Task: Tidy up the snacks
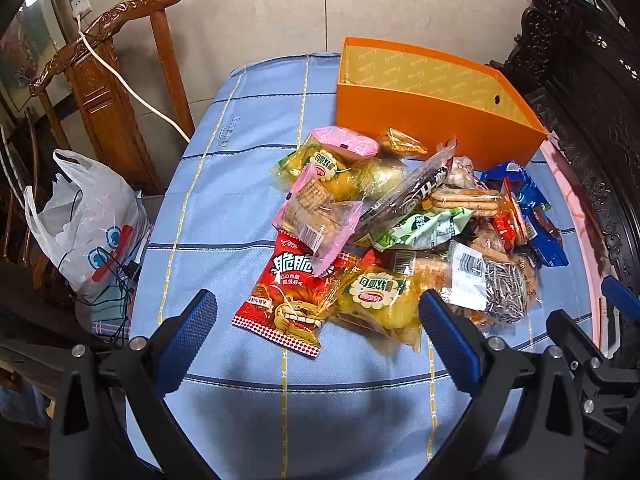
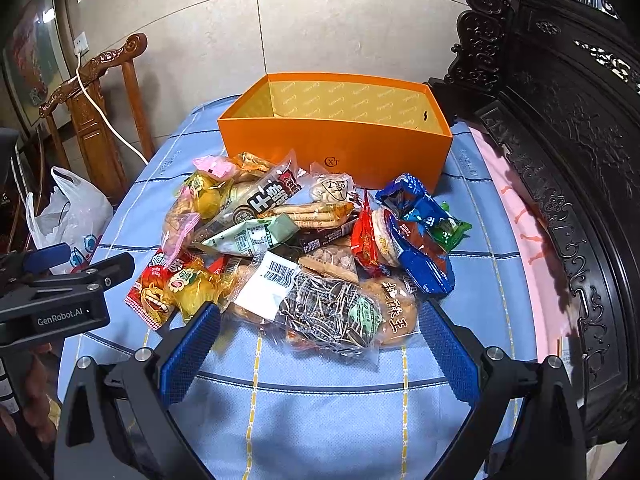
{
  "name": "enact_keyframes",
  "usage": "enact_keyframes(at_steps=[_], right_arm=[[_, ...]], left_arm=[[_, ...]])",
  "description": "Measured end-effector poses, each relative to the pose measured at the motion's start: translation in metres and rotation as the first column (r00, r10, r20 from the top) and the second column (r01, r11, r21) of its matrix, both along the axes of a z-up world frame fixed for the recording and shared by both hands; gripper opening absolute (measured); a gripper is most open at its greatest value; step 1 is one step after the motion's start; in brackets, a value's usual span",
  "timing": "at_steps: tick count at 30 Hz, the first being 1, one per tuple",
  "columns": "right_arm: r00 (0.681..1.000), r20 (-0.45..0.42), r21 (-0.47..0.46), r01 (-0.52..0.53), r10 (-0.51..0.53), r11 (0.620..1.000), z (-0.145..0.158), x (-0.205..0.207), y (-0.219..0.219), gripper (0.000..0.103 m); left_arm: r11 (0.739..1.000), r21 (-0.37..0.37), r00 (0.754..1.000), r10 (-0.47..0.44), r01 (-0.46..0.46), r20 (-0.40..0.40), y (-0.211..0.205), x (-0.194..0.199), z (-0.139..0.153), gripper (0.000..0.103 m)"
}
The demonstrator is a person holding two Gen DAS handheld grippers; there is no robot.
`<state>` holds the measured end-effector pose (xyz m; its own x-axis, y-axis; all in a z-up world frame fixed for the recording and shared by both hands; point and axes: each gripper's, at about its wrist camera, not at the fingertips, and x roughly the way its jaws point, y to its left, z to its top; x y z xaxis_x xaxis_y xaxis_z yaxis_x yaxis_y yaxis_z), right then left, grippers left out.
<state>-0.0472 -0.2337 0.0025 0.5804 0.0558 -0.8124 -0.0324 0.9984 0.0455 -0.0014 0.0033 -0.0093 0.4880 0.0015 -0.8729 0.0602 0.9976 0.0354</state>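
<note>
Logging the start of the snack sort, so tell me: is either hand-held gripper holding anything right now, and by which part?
Nothing is held. The left hand-held gripper and right hand-held gripper are both open above the snack pile.

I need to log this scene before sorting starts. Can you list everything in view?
orange box: one, orange, open, far end of table.
snack pile: many packets, mixed colours, before the box.
red lion packet: one, red, near left edge of pile.
sunflower seed bag: one, clear, pile's near edge.
tablecloth: one, blue checked.
plastic bag: one, white, left of table.
wooden chair: one, brown, far left.
left gripper: open.
right gripper: open.
</note>
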Motion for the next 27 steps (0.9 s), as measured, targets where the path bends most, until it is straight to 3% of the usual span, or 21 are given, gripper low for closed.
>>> enact_keyframes(at_steps=[27], right_arm=[[1.000, 0.001, 0.001, -0.002, 0.002, 1.000, 0.0005, -0.0008, 0.0009, 0.099]], left_arm=[[1.000, -0.001, 1.000, 0.000, 0.000, -0.001, -0.0012, -0.0020, 0.0029, 0.099]])
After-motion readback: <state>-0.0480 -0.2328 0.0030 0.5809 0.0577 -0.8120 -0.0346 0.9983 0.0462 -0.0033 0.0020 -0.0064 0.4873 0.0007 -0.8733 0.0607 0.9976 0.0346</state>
